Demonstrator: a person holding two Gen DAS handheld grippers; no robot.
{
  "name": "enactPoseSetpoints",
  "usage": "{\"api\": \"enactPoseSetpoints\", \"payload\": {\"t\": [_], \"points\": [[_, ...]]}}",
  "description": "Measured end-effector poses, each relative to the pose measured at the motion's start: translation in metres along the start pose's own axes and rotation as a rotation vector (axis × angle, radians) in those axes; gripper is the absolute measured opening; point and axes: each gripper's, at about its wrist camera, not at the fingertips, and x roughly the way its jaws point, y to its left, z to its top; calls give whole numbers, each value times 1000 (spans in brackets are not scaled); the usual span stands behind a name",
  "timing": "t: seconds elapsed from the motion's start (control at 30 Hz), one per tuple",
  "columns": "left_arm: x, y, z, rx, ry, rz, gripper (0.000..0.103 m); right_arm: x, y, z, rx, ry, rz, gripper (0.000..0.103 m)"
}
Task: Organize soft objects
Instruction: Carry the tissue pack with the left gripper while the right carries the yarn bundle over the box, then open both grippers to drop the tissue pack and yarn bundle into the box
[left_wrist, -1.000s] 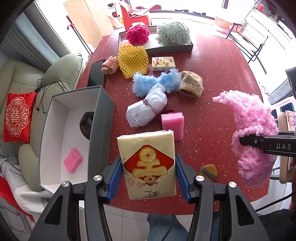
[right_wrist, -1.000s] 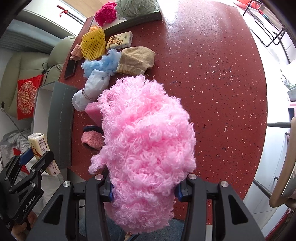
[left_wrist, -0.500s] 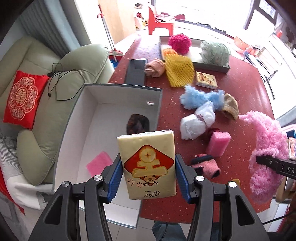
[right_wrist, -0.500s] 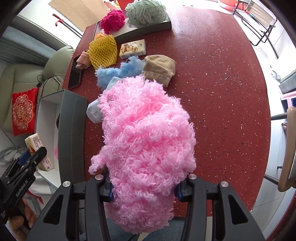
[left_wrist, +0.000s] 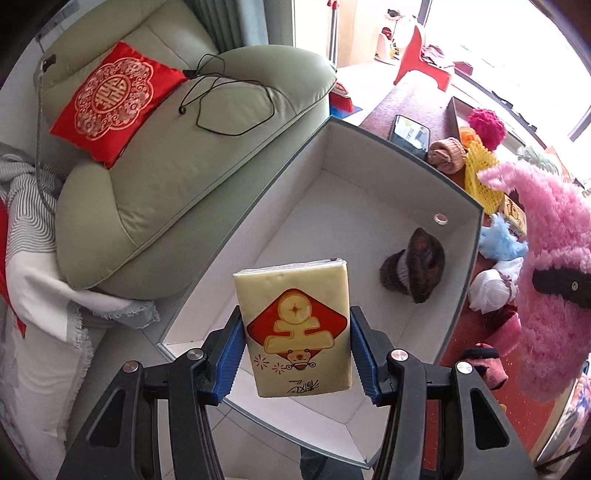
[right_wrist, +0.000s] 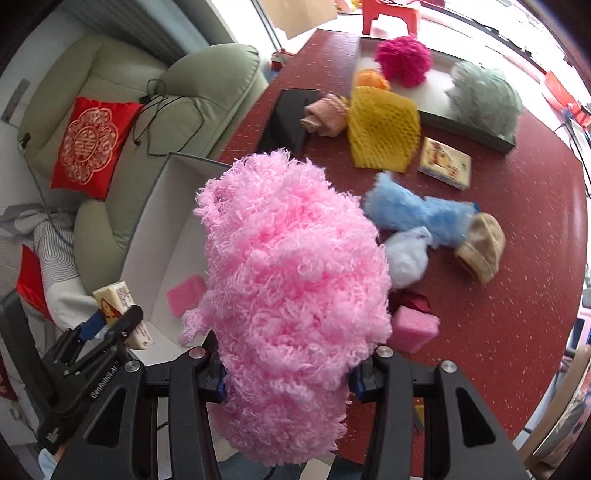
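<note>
My left gripper (left_wrist: 297, 341) is shut on a cream tissue pack (left_wrist: 295, 325) with a red and gold print, held above the open grey box (left_wrist: 373, 236) with a white inside. A dark brown soft item (left_wrist: 415, 269) lies in the box; a pink sponge (right_wrist: 186, 295) shows there in the right wrist view. My right gripper (right_wrist: 288, 373) is shut on a fluffy pink yarn bundle (right_wrist: 291, 284), hanging over the box's table-side wall. From the left wrist view the bundle (left_wrist: 546, 266) is at the right. The left gripper (right_wrist: 110, 328) appears at lower left of the right wrist view.
On the red table (right_wrist: 517, 295) lie a blue fluffy piece (right_wrist: 417, 210), a white bag bundle (right_wrist: 406, 254), a tan hat (right_wrist: 480, 247), a yellow net (right_wrist: 384, 129), a small tissue pack (right_wrist: 445, 162), a pink sponge (right_wrist: 413, 328) and a phone (right_wrist: 288, 114). A green armchair (left_wrist: 184, 166) stands left.
Both grippers have swung left from over the table toward the box, each keeping its load. The tissue pack now hangs over the box interior and the pink bundle has come up beside it.
</note>
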Motion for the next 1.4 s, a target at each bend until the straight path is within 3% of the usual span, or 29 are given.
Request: {"api": "enactPoseSetpoints", "payload": {"t": [0.2,0.43,1.4], "points": [[20,22,-9,-84,46,9,55,29,65,23,-156,36,9,51],[40,33,-16,-128,90,5,55,60,94,36,-196,79,11,51],[80,37,-9,-121,149,-24,55,116,117,61,-238,134,-73,51]]}}
